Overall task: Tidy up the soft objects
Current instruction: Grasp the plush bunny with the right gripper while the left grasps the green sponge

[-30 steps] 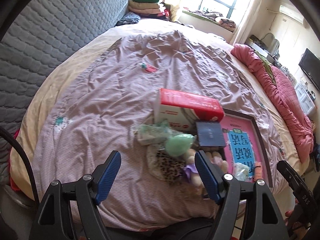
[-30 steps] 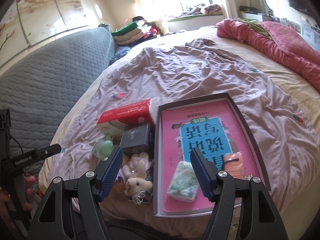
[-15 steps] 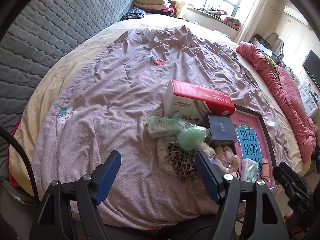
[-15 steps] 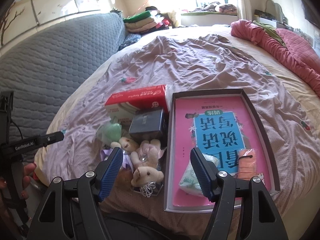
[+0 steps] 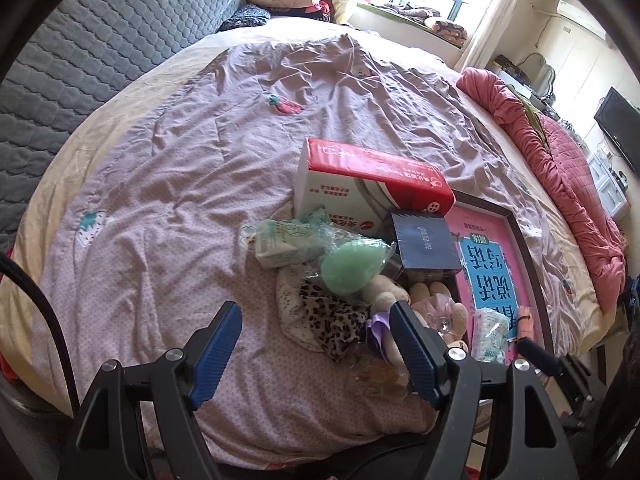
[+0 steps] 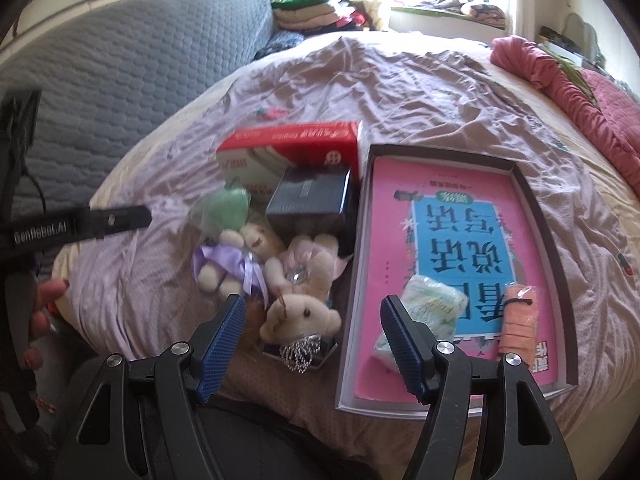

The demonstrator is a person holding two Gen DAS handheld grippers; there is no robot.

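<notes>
A pile of soft things lies near the bed's front edge: a green sponge in clear wrap (image 5: 352, 266), a tissue pack (image 5: 286, 240), a leopard-print cloth (image 5: 332, 320) and small teddy bears (image 6: 298, 314), one in a purple dress (image 6: 224, 258). A shallow box (image 6: 540, 216) with a pink book cover inside holds a tissue pack (image 6: 434, 310) and an orange bundle (image 6: 518, 320). My left gripper (image 5: 316, 344) is open and empty, just before the leopard cloth. My right gripper (image 6: 312, 336) is open and empty, framing a bear.
A red and white tissue box (image 5: 368, 190) and a dark blue box (image 5: 424, 242) stand behind the pile. The lilac bedspread (image 5: 200, 160) stretches beyond. A red quilt (image 5: 560, 168) lies along the right. A grey quilted headboard (image 5: 100, 40) is on the left.
Both grippers have moved forward and lower toward the pile, so the objects look larger. The right gripper now frames the bears. Both stay open.
</notes>
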